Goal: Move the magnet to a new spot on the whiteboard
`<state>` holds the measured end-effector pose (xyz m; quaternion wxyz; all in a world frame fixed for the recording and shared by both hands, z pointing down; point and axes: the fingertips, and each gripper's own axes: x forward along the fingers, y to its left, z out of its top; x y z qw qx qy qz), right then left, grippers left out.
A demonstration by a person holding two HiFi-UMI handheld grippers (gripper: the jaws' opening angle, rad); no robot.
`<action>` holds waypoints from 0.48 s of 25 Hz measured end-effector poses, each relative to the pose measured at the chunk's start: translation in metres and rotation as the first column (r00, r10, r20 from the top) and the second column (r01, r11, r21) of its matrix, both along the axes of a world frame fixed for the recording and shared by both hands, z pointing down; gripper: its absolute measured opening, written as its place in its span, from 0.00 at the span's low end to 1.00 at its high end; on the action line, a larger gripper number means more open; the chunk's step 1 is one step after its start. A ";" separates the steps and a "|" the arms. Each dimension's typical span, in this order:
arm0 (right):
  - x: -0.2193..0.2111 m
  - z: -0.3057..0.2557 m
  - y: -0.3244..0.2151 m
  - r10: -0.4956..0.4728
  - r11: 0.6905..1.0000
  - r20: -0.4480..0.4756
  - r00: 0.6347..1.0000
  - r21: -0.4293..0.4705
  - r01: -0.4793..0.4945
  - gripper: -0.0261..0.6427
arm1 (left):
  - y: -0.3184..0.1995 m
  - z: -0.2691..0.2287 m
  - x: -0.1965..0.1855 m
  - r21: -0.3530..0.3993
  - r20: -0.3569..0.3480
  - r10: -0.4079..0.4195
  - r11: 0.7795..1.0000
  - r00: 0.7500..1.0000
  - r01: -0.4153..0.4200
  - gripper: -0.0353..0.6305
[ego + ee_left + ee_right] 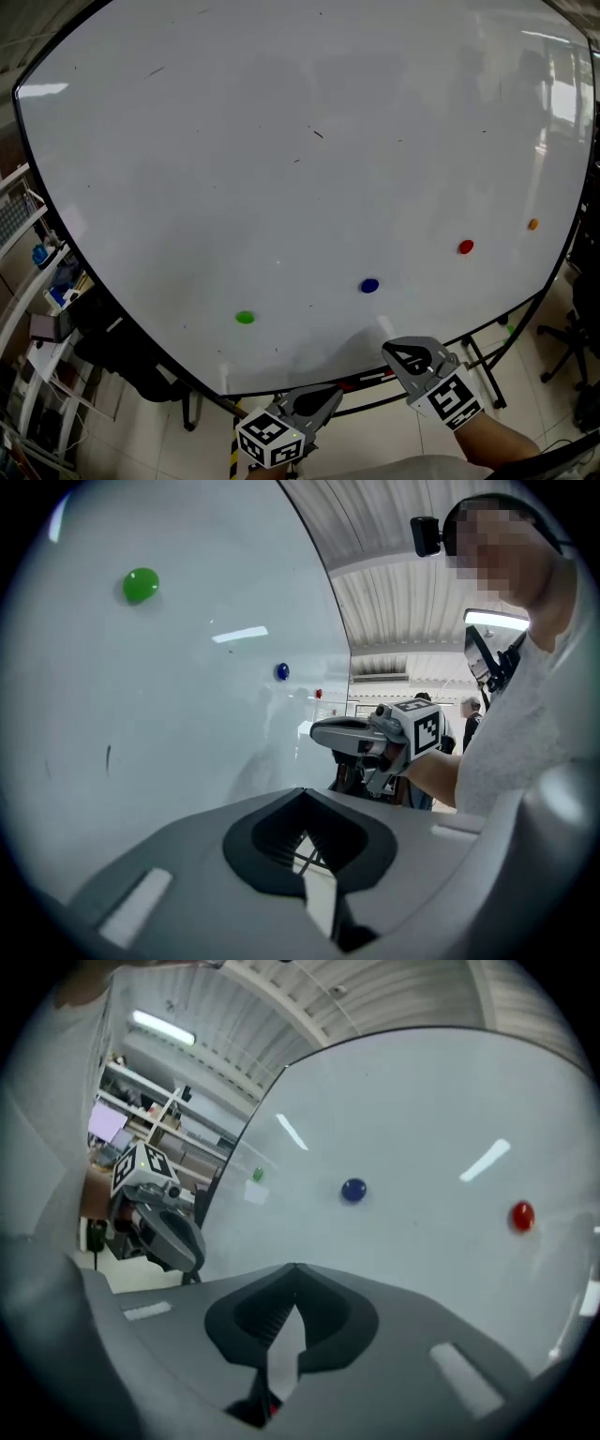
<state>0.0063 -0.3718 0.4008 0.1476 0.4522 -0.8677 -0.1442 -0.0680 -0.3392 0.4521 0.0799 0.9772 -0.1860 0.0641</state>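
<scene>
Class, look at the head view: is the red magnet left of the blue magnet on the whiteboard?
No, the red magnet sits to the right of the blue magnet and a little higher.

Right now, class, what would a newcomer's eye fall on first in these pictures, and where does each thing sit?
The big whiteboard fills the head view, with four small magnets strung along its lower part: the green magnet at left, then the blue magnet, red magnet and orange magnet, each higher and further right. Below its edge, the left tongs and right tongs hover shut and empty.
</scene>
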 end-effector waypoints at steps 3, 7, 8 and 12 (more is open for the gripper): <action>-0.004 0.029 0.016 -0.026 0.992 0.089 0.996 -0.120 0.037 0.05 | 0.012 0.016 -0.002 -0.037 0.021 0.003 0.999 1.000 -0.003 0.03; -0.010 0.057 0.052 -0.061 0.973 0.110 0.992 -0.217 0.084 0.05 | 0.042 0.026 -0.014 -0.060 0.047 -0.014 0.998 0.999 0.017 0.03; -0.012 0.063 0.062 -0.072 0.967 0.108 0.991 -0.234 0.096 0.05 | 0.050 0.027 -0.018 -0.065 0.049 -0.033 0.997 0.998 0.037 0.03; -0.009 0.085 0.111 -0.099 0.947 0.122 0.988 -0.293 0.131 0.05 | 0.086 0.027 -0.024 -0.068 0.044 -0.090 0.993 0.995 0.093 0.03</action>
